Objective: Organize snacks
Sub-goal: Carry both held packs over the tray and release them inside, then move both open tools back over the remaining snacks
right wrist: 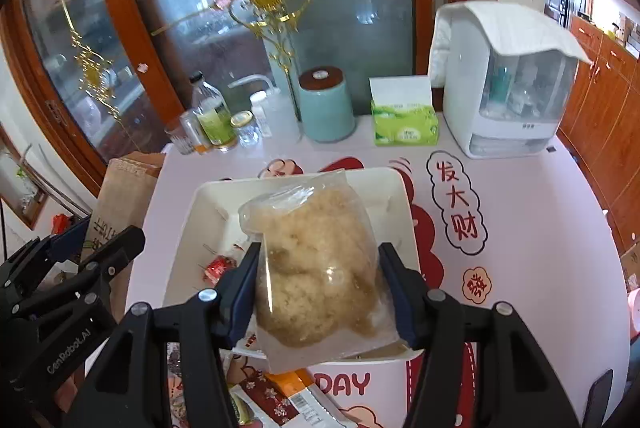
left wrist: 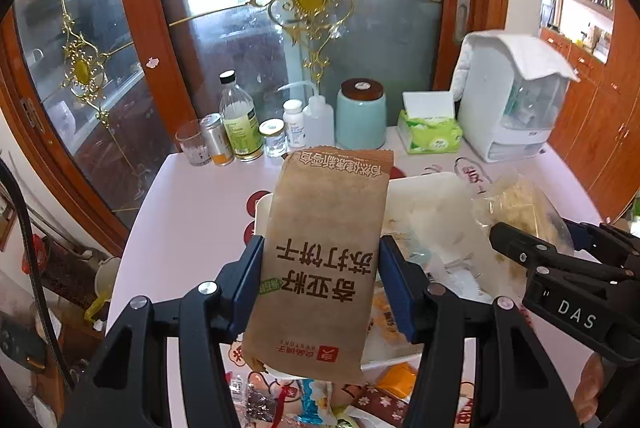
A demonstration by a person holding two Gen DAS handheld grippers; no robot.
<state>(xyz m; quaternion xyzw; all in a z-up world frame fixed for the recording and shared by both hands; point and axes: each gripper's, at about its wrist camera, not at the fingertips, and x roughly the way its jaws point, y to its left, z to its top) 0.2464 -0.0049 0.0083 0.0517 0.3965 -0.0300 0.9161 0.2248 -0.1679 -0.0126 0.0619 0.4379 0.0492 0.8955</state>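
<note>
My left gripper [left wrist: 320, 260] is shut on a brown paper cracker packet [left wrist: 320, 228], held upright above the near left part of a white tray [left wrist: 420, 184]. My right gripper [right wrist: 318, 268] is shut on a clear bag of pale crumbly snack [right wrist: 316, 268], held over the same white tray [right wrist: 192, 228]. A small red-wrapped sweet [right wrist: 218, 266] lies in the tray. The right gripper [left wrist: 560, 260] with its bag [left wrist: 520, 204] shows at the right of the left wrist view. The left gripper [right wrist: 80, 260] and its brown packet [right wrist: 124, 196] show at the left of the right wrist view.
Loose snack packets [right wrist: 280, 400] lie on the pink patterned tablecloth [right wrist: 520, 268] near me. At the back stand bottles and jars [left wrist: 240, 124], a teal canister [left wrist: 360, 116], a green tissue box [left wrist: 430, 134] and a white appliance [right wrist: 508, 84], before a glass door [left wrist: 240, 8].
</note>
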